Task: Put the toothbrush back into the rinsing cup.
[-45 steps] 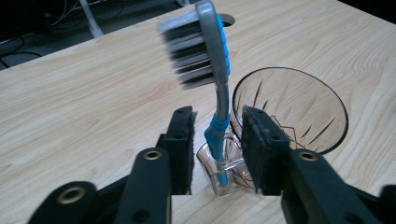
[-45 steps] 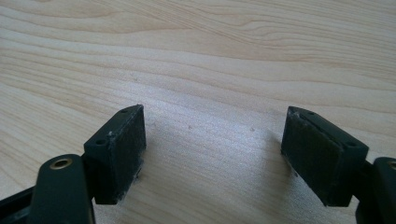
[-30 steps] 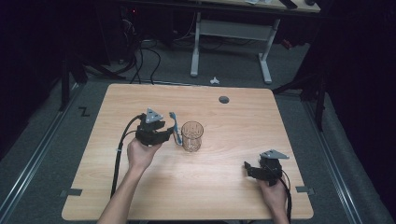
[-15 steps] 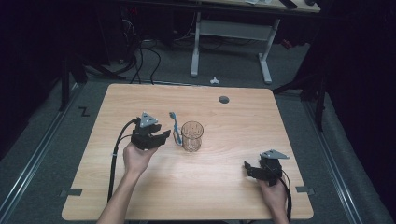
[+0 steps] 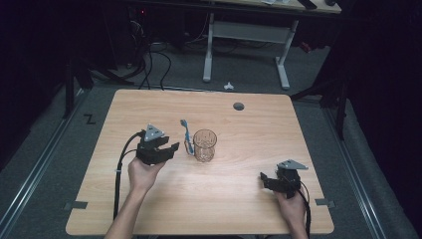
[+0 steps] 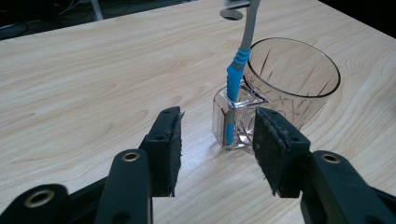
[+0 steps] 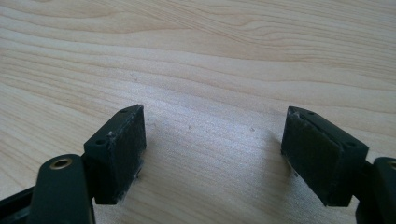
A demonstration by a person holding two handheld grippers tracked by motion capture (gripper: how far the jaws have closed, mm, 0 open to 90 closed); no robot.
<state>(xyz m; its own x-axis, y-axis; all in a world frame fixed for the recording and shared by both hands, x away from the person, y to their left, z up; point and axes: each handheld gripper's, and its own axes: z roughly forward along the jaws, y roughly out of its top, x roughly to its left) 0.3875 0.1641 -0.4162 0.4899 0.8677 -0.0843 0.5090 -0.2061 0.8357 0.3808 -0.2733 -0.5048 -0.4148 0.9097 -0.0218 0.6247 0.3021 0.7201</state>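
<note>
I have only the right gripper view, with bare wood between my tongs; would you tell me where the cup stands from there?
Observer: The glass mug stands near the middle of the table, to the left of the right tongs and farther from the person, well apart from them.
Operator: Thank you. Is anything in it?
Observer: I see nothing inside it, but a blue toothbrush stands nearly upright with its end slotted through the mug's handle loop, outside the bowl.
Operator: And how are the left tongs placed?
Observer: The left tongs are open and point at that handle. Their pads touch neither the mug nor the toothbrush.
</note>
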